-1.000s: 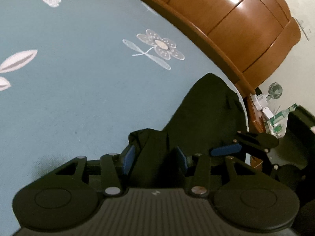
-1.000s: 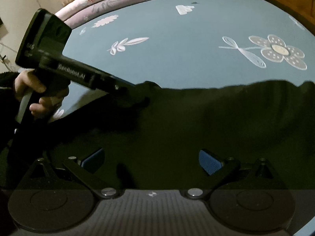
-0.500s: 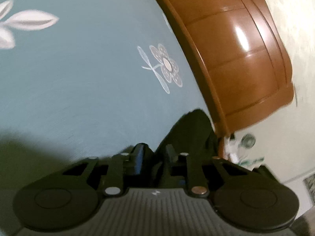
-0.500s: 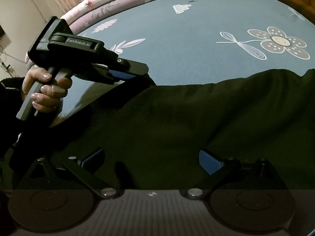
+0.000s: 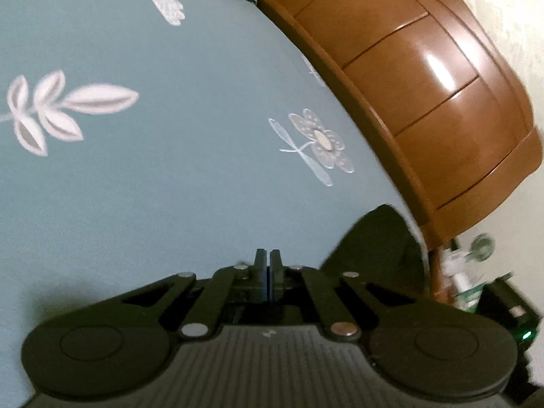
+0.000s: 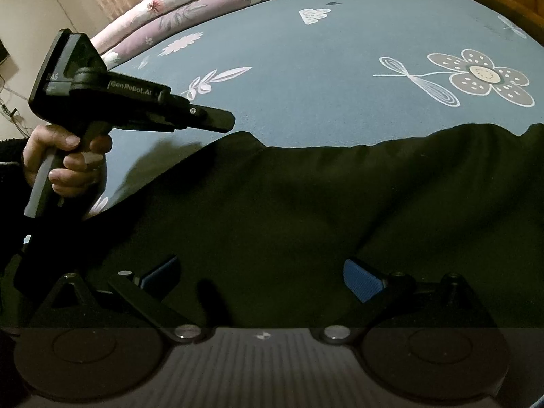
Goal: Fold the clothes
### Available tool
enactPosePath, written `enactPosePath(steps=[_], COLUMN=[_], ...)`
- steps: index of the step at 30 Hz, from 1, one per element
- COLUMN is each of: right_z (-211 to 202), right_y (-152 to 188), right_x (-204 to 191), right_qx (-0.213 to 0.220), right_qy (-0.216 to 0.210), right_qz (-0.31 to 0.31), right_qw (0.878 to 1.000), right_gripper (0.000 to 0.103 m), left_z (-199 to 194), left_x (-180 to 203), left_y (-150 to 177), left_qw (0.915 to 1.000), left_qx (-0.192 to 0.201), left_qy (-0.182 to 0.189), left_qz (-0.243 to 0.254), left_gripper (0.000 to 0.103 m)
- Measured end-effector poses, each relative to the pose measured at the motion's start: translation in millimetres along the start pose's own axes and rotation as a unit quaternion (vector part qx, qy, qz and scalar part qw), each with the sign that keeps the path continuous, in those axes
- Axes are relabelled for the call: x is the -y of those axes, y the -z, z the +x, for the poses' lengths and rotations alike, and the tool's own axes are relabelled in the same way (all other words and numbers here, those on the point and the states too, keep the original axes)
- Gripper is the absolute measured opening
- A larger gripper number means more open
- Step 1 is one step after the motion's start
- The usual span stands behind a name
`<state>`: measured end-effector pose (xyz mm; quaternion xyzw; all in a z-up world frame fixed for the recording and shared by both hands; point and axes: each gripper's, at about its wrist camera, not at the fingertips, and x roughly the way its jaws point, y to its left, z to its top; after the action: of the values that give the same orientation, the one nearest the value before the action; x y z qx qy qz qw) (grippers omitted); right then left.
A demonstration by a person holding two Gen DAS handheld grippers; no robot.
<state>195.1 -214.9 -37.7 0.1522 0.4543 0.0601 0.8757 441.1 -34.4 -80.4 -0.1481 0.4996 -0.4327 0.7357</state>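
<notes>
A black garment [image 6: 306,210] lies spread on the blue flowered bedsheet [image 6: 323,68]. In the left wrist view only its far end [image 5: 377,241] shows, near the bed's right edge. My left gripper [image 5: 267,265] is shut with nothing between its pads, lifted above the sheet; it also shows in the right wrist view [image 6: 224,120], hovering just above the garment's left corner. My right gripper [image 6: 260,275] is open, low over the garment's near side, with its blue pads [image 6: 360,277] wide apart and the cloth beneath them.
A brown wooden headboard [image 5: 425,78] runs along the bed's right side. A bedside stand with a small fan and bottles [image 5: 469,265] is beyond it. Folded pink and purple quilts [image 6: 190,10] lie along the far edge of the bed.
My left gripper closed, came off the garment's corner and rose above the sheet. The garment's left corner dropped flat. The right gripper stayed open in place.
</notes>
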Motion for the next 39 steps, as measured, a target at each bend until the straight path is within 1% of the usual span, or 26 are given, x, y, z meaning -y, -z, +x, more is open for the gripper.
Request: enactPosePath(steps=[1,2,3,4,6,7,8,9,10,12,14,16,17,19,20,21,23,25,27,28,30,31,33,35,38,39], right_z=[-1.1,-2.9,-6.1,-9.8,-21.2,-28.8,-38.0,-47.2,-56.8,-76.0,-89.9,-98.6,-101.7,-107.6,-109.7,-110.7,-105.4,-92.1,-71.6,-59.0,-34.9,-29.5,-34.8,-43.1,-48.9,-49.4], right_y=[-0.3,-0.5,-0.7,-0.9,-2.3,-3.3,-4.5,-5.6,-6.5,-7.6,-6.8,-2.1,0.8,5.6,5.0,2.6,-8.3,-20.8,-30.7,-32.7,-31.6,-27.7,-23.7,-24.4,-22.5,-23.1], right_x=[-0.1,0.0,0.6,1.6,5.7,9.1,13.8,18.4,24.0,39.1,59.5,82.5,92.6,107.4,108.8,107.1,98.2,89.6,83.0,83.2,92.1,100.7,115.1,122.4,124.3,122.0], right_qx=[0.0,0.001,0.004,0.008,0.021,0.031,0.045,0.058,0.073,0.098,0.107,0.11,0.113,0.132,0.143,0.153,0.164,0.156,0.133,0.116,0.069,0.058,0.063,0.061,0.058,0.057], right_qy=[0.001,0.003,0.006,0.01,0.018,0.024,0.035,0.046,0.062,0.112,0.177,0.245,0.262,0.274,0.273,0.266,0.245,0.234,0.235,0.251,0.307,0.327,0.324,0.334,0.331,0.329], right_qz=[-0.001,-0.002,-0.002,-0.002,0.002,0.006,0.011,0.016,0.021,0.035,0.062,0.097,0.114,0.142,0.143,0.136,0.104,0.071,0.039,0.021,-0.012,-0.018,0.004,0.022,0.036,0.033], right_qw=[1.0,1.0,1.0,1.0,1.0,0.999,0.998,0.997,0.995,0.988,0.976,0.959,0.952,0.942,0.94,0.942,0.95,0.957,0.962,0.961,0.949,0.943,0.944,0.94,0.941,0.942], right_gripper=[0.103,0.103,0.103,0.103,0.103,0.103,0.103,0.103,0.102,0.094,0.079,0.077,0.076,0.075,0.074,0.074,0.073,0.072,0.072,0.072,0.07,0.071,0.071,0.078,0.078,0.078], left_z=[0.6,1.6,3.0,4.7,9.3,13.1,16.2,16.7,17.8,21.8,23.0,23.7,23.6,23.2,23.3,23.3,23.1,22.3,20.6,19.6,16.3,14.6,12.3,10.0,7.0,7.2], left_x=[-0.3,-0.5,1.5,4.4,10.4,13.6,17.2,21.2,24.7,31.5,34.1,35.9,35.9,35.0,35.5,36.6,39.0,42.1,44.4,45.5,43.8,42.6,41.6,40.3,38.2,39.0], left_y=[0.0,0.2,1.0,2.0,3.7,4.6,6.0,7.6,8.3,8.6,9.6,10.7,11.2,11.9,12.1,12.4,13.4,15.8,19.2,21.0,23.4,24.6,26.2,27.3,27.5,26.2], left_qw=[1.0,0.9999,0.9997,0.9993,0.9977,0.9965,0.9949,0.9927,0.9913,0.9894,0.9883,0.9873,0.9875,0.9882,0.9882,0.9882,0.9881,0.9875,0.9861,0.9853,0.9859,0.9863,0.9863,0.9862,0.9873,0.9871], left_qx=[-0.004,-0.008,-0.013,-0.018,-0.03,-0.033,-0.034,-0.033,-0.033,-0.037,-0.039,-0.041,-0.041,-0.041,-0.04,-0.039,-0.036,-0.029,-0.022,-0.018,-0.012,-0.009,-0.003,0.001,0.003,0.002], left_qy=[-0.001,-0.001,-0.001,-0.001,-0.001,-0.005,-0.014,-0.03,-0.04,-0.05,-0.056,-0.061,-0.062,-0.064,-0.067,-0.071,-0.081,-0.093,-0.105,-0.111,-0.114,-0.115,-0.119,-0.122,-0.119,-0.115], left_qz=[0.004,0.008,0.019,0.033,0.061,0.077,0.094,0.112,0.121,0.131,0.136,0.14,0.139,0.134,0.132,0.129,0.126,0.124,0.127,0.129,0.122,0.118,0.115,0.112,0.105,0.111], left_gripper=[0.017,0.026,0.03,0.031,0.04,0.04,0.035,0.024,0.019,0.012,0.012,0.012,0.012,0.012,0.012,0.012,0.012,0.011,0.011,0.011,0.011,0.011,0.011,0.011,0.011,0.011])
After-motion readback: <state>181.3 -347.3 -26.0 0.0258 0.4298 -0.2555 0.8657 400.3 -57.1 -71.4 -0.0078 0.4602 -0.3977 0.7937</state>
